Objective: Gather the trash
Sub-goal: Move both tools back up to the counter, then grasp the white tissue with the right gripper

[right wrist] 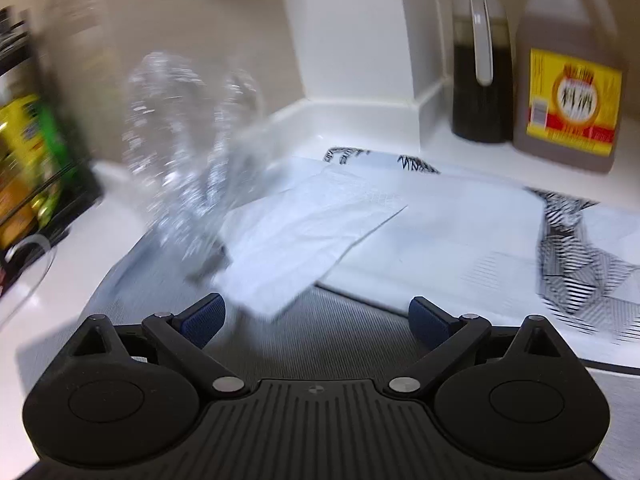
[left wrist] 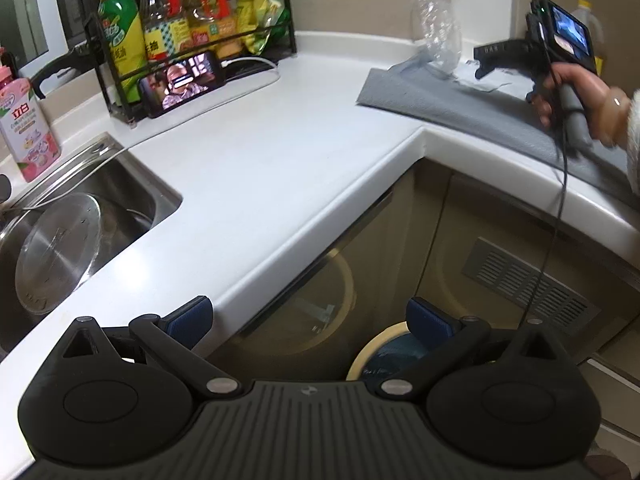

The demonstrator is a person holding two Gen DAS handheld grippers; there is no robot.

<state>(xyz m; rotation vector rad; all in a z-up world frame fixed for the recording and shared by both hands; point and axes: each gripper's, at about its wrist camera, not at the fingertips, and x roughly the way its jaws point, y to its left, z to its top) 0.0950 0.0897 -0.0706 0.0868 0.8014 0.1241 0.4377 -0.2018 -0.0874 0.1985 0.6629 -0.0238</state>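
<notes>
- The white countertop [left wrist: 256, 148] bends in an L around the corner, with brown cabinet doors [left wrist: 472, 248] under its edge.
- A steel sink [left wrist: 120, 196] is set into it at the left; a round metal lid [left wrist: 56, 252] lies tilted inside.
- A grey mat [left wrist: 460, 100] covers the right stretch of counter.
- On the mat lie flat white paper sheets [right wrist: 440, 232], some printed with black stripes, and a paper napkin [right wrist: 304, 232] on top of them.
- A crumpled clear plastic bag [right wrist: 180, 144] stands at the mat's far left edge, touching the napkin; it is blurred.
- A black wire rack [left wrist: 192, 40] of bottles and packets stands at the back, a phone [left wrist: 180, 82] leaning against it.
- A brown jug with a yellow label [right wrist: 568, 80] and a dark bottle [right wrist: 480, 72] stand in the right back corner.
- A bin [left wrist: 384, 354] sits on the floor below the counter edge.
- The left gripper [left wrist: 310, 320] hangs over the counter edge, fingers spread, holding nothing.
- The right gripper [right wrist: 318, 318] hovers over the mat near the napkin, fingers spread wide, empty.
</notes>
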